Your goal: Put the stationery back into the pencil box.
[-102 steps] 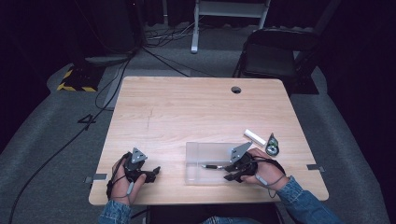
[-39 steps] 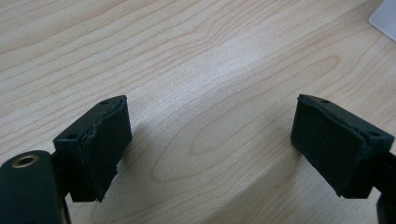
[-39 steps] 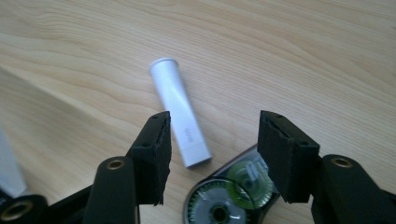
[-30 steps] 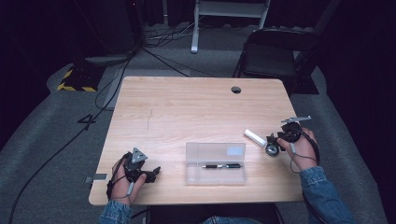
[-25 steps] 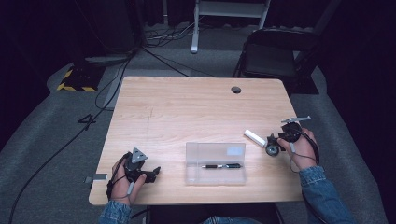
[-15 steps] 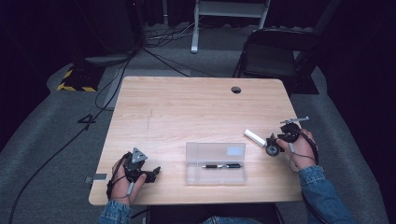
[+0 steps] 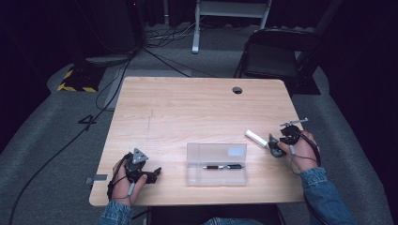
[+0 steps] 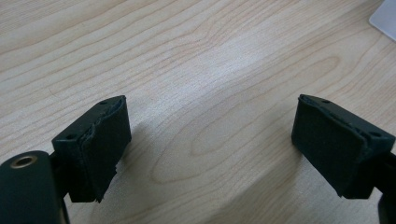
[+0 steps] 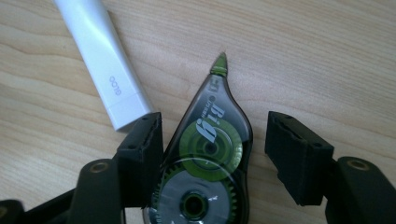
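Note:
A correction tape dispenser (image 9: 210,154), dark and see-through with green wheels, lies flat on the wooden table (image 7: 197,108) near its right edge. My right gripper (image 9: 215,128) straddles it: the left pad sits at its edge, the right pad stands clear, so the jaws are open. A white glue stick (image 9: 105,60) lies just beyond the left jaw, also seen as the glue stick (image 7: 256,138) in the high view beside my right gripper (image 7: 273,144). My left gripper (image 7: 157,172) rests at the front left, open (image 8: 215,116) over bare wood.
A clear plastic case (image 7: 217,164) with a black pen (image 7: 223,166) inside lies open at the front middle; its corner (image 8: 385,16) shows in the left gripper view. A cable hole (image 7: 237,90) is at the back right. A black chair (image 7: 277,56) stands behind the table.
The right gripper has left the clear case and gone to the table's right edge, over the correction tape. In the last second it shifted only slightly. The left gripper has kept still.

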Demonstrator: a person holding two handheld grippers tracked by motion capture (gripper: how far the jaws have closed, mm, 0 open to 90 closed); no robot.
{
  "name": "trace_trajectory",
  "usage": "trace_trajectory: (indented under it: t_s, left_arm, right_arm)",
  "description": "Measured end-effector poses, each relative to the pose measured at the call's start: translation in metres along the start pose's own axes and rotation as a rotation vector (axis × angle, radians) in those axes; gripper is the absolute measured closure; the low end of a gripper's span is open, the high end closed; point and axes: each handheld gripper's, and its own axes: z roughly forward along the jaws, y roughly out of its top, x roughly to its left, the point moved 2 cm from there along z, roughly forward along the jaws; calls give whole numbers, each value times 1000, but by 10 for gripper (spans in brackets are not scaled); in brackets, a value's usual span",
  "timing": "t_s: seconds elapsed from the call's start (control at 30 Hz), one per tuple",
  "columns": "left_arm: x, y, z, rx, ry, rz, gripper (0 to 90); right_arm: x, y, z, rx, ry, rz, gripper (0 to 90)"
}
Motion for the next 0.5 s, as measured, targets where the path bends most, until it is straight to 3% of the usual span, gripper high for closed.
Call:
trace_trajectory:
  t_s: [0.5]
  left_arm:
    - [0, 0, 0, 0, -2, -3, 120]
  right_arm:
    - [-3, 0, 1, 7, -9, -44, 505]
